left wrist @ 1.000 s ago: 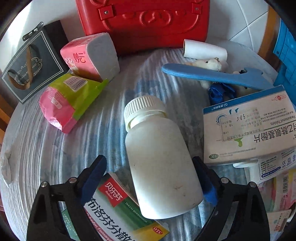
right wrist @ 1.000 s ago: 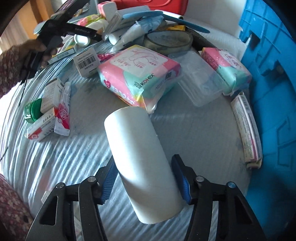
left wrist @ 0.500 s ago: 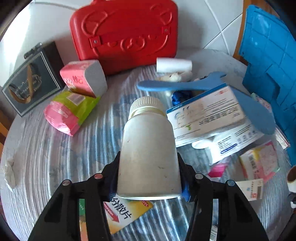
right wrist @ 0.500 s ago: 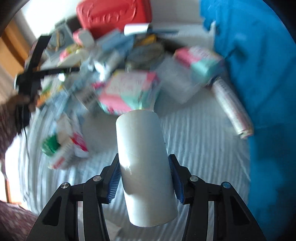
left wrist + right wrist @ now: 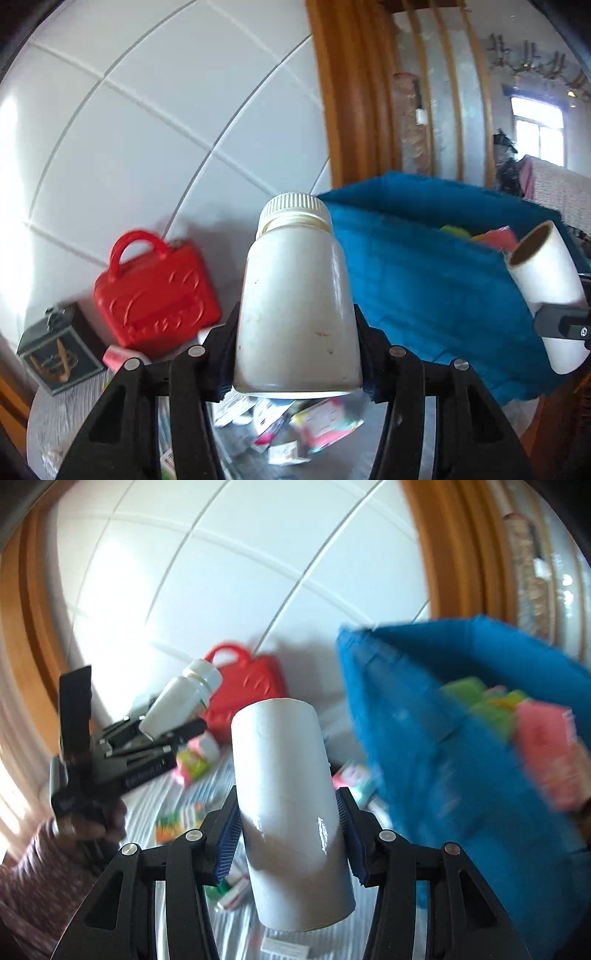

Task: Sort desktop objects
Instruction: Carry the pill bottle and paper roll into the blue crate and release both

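Observation:
My left gripper (image 5: 297,354) is shut on a white plastic bottle (image 5: 297,310) with a ribbed cap, held upright high above the table. My right gripper (image 5: 290,834) is shut on a white roll (image 5: 290,812) and holds it up too. The roll also shows at the right edge of the left wrist view (image 5: 546,295), over the blue bin (image 5: 424,288). The bottle shows in the right wrist view (image 5: 184,701), left of the roll. The blue bin (image 5: 443,746) stands to the right and holds pink and green packs (image 5: 539,746).
A red case (image 5: 155,295) leans on the white tiled wall at the back. A dark gift box (image 5: 59,358) stands left of it. Small packs and boxes (image 5: 295,421) lie on the striped cloth below. A wooden door frame (image 5: 354,96) rises behind the bin.
Both grippers have risen well above the table with the bottle and the roll and tilted up toward the wall. The blue bin has come closer in both views.

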The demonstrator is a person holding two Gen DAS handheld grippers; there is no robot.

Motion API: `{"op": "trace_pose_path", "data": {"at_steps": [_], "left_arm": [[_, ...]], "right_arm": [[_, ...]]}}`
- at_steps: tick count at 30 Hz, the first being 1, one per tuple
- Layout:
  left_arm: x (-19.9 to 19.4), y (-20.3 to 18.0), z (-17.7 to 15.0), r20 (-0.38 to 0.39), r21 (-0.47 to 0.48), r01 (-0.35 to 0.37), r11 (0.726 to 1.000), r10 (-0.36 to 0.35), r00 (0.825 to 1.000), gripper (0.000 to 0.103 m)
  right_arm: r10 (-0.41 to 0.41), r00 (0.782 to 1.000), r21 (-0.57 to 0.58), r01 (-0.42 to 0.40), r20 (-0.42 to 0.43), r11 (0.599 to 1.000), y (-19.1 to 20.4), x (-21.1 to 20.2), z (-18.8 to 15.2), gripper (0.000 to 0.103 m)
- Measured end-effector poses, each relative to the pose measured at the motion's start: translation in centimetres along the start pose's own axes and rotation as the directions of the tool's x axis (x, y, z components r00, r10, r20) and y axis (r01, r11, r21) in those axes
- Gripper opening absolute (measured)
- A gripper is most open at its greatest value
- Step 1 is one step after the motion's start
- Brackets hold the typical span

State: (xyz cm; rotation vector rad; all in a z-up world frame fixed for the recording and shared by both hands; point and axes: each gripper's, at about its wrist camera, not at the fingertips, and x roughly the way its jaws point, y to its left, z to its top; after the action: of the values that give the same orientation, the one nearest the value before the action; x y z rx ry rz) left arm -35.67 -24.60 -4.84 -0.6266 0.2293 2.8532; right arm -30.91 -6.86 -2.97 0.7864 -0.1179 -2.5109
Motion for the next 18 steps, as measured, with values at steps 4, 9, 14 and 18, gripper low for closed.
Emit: {"op": "trace_pose_path", "data": {"at_steps": [4,9,14,18], "left_arm": [[-0.4,-6.6,5.3,0.080,0.061,0.098,0.993,-0.102,0.992,0.052],[2.5,-12.9,10.1,0.055,0.074,0.169,0.983,-0.173,0.983,0.052],[5.5,-18.3,14.3,0.050,0.100,0.130,0.986,-0.136,0.990,0.052],[7.6,-20.7,16.9,0.032,0.081,0.071,0.994,-0.074,0.997,0.055]], "right_arm": [[-0.097,0.989,0.039,0.093,0.111,0.995,-3.3,-6.7,3.7,0.049],[-0.215,0.962,0.056,0.209,0.170,0.976,-9.8,-11.7,8.0,0.049],[-0.258,0.954,0.067,0.250,0.155,0.966,-17.1,-11.3,11.1,0.049],[-0.310,0.940,0.061,0.304,0.145,0.951,-21.0,-9.3,13.6,0.050]]}}
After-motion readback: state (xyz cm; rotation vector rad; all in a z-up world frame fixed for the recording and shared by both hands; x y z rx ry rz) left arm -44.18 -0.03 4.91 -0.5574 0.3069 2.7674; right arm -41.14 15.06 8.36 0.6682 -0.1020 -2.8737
